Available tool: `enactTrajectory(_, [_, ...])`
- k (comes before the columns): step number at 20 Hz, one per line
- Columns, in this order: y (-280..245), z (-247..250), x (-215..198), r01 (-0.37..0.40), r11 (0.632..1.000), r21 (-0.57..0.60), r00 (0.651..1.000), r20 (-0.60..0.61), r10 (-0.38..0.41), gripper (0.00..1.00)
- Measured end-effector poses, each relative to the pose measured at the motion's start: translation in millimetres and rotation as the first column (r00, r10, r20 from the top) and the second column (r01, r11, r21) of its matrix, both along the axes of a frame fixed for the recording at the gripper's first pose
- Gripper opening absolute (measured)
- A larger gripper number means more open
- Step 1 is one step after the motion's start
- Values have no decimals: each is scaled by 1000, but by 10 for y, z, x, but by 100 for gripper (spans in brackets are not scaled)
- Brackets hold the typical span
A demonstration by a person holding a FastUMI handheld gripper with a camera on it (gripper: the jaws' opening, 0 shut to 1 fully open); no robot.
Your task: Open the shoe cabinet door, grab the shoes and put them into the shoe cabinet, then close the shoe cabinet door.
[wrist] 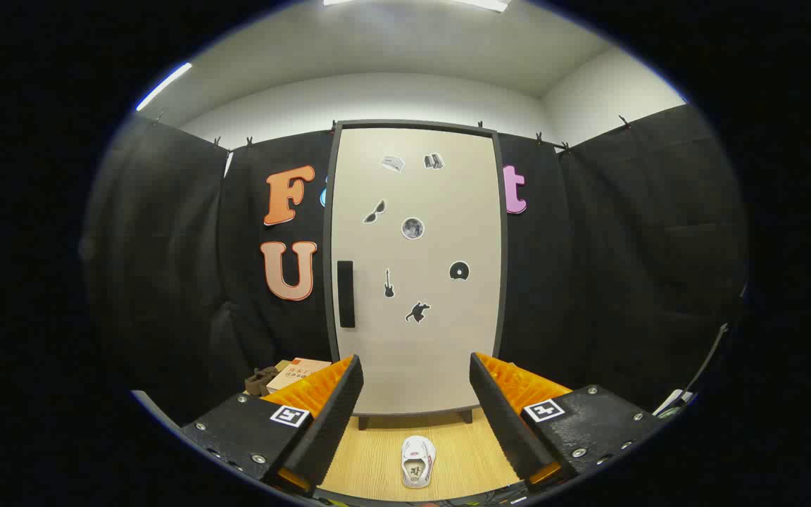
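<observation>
Hovering released, the claw (416,415) frames a shoe (418,461) (bare floor around) before the closed shoe cabinet (416,282).

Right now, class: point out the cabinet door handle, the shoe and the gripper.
door handle (346,293), gripper view, middle of the bar.
shoe (418,461), gripper view, its insole.
gripper (416,401), gripper view, midway between open fingertips.

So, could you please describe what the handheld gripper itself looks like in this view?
The two-finger gripper has two wedge-shaped fingers with ribbed inner faces, mounted on black blocks. Each block carries a small square black-and-white marker and several silver screw heads. The fingers stand open, apart from each other.
</observation>
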State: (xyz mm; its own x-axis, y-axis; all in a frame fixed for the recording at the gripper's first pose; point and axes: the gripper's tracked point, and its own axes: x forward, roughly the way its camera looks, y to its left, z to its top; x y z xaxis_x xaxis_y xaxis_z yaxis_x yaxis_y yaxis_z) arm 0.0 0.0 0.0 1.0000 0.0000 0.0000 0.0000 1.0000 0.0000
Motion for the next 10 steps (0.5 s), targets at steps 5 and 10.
enactTrajectory(5, [-23,21,-1,5,1000,-4,1000,3,-5,95])
enactTrajectory(10, [-13,-1,10,3,1000,2,1000,0,-3,95])
